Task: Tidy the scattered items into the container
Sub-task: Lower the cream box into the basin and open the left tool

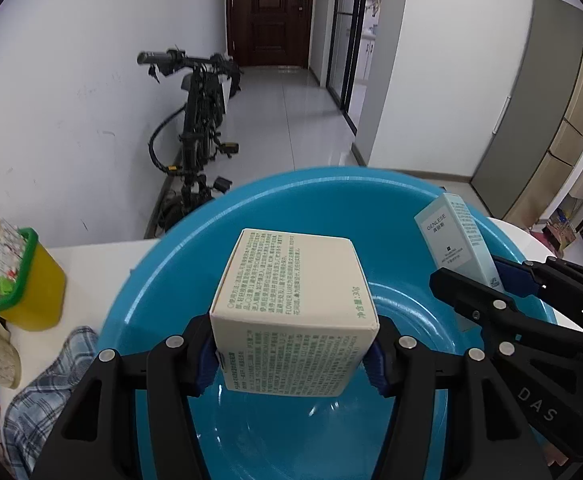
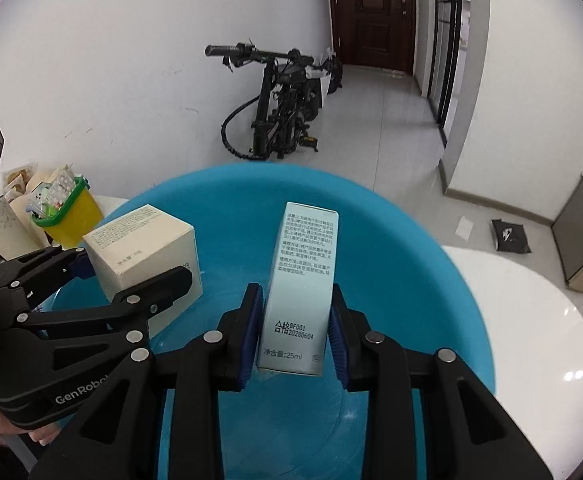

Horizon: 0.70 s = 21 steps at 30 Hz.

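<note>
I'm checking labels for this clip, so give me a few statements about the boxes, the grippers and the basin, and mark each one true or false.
1. The left gripper holds a cream box over the blue basin. True.
2. The right gripper is empty. False: its pads press on a tall pale blue box.
3. Both boxes already lie on the basin's floor. False: each is still clamped in a gripper above it.
4. A yellow bin with a green rim stands on the table beside the basin. True.
5. The basin already holds several items. False: the part of its inside that shows is bare.
</note>
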Tool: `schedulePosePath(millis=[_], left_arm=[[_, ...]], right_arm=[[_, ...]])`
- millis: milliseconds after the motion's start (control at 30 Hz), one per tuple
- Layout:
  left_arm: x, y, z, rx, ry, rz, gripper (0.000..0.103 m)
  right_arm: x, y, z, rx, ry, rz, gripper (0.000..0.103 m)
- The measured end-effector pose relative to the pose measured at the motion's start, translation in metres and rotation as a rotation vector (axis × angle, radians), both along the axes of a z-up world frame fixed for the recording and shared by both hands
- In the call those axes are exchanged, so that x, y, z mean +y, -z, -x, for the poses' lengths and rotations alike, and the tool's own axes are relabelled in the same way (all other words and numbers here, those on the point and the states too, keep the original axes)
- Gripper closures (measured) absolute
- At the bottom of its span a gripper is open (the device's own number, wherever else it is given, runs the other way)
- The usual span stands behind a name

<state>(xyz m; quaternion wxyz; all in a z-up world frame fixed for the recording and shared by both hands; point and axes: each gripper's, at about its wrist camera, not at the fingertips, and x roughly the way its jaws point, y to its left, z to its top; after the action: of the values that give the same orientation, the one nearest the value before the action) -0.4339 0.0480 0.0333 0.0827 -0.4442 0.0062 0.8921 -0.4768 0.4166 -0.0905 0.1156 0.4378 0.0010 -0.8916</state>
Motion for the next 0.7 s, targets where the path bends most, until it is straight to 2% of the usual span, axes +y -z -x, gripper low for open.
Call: schedulePosePath(millis=[167,367,700], left_arm=[[-0.004,0.008,0.007,-0.033,-0.003,-0.005,0.042],[-0.005,0.017,0.013,-0.061,-0.012,-0.004,0.042],[-0.005,0.016,0.012,-0.043,-0.015,0.001,0.042]], right_arm=[[0.001,0.007,0.006,-0.033,-0.002,0.010,0.073],[0.003,0.013,0.011,-0.031,0.033,0.020,0.073],[0.000,0.011,0.011,-0.023,0.029,0.014,0.073]])
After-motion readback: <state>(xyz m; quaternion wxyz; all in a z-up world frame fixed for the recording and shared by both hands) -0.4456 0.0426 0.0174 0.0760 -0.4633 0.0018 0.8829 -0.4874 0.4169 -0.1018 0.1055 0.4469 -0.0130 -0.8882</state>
